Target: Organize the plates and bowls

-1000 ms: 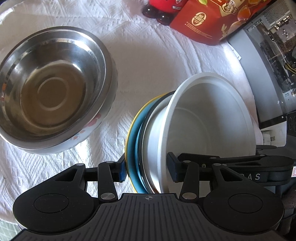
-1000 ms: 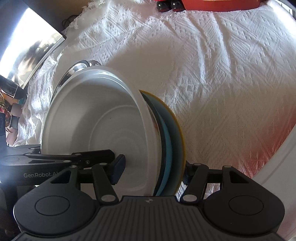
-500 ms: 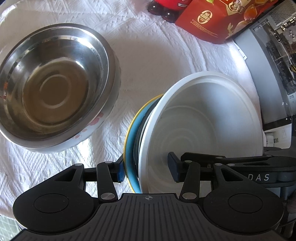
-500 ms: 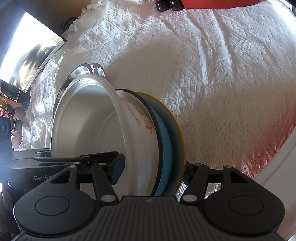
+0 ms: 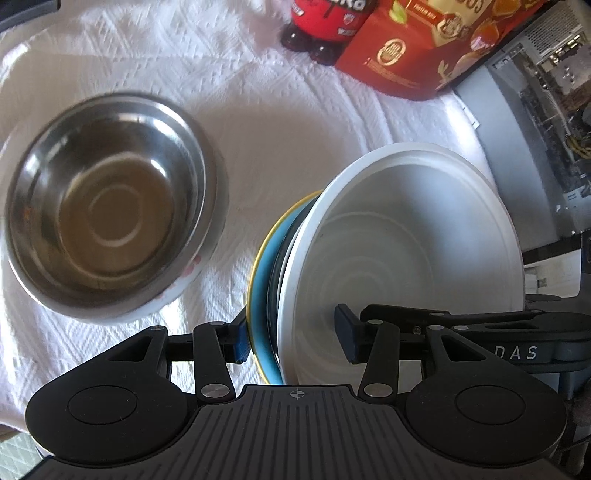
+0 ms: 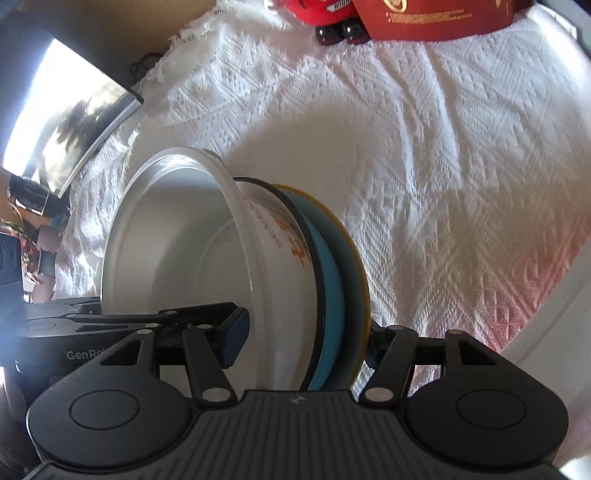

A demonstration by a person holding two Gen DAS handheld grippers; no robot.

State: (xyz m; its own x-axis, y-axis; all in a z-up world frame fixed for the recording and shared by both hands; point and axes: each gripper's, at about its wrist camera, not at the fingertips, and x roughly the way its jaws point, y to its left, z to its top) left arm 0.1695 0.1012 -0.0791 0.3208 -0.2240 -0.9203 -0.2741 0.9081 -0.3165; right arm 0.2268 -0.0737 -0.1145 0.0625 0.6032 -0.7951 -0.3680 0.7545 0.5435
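Two grippers, L point(image 5: 293, 338) & R point(image 6: 306, 345), each pinch the nested stack point(image 5: 399, 240) from opposite sides. We now hold it higher vs a sec ago, off the cloth point(image 6: 424, 147), beside the steel bowl point(image 5: 107, 206). Prob a carry toward that bowl next.

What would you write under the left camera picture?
Left claw straddles stacked bowls and plates beside a steel bowl.

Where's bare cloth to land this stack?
Widest bare white cloth lies right of the held stack, up to the red carton. A narrower strip separates the stack from the steel bowl. Crowded: the far edge, with carton and red bottle.
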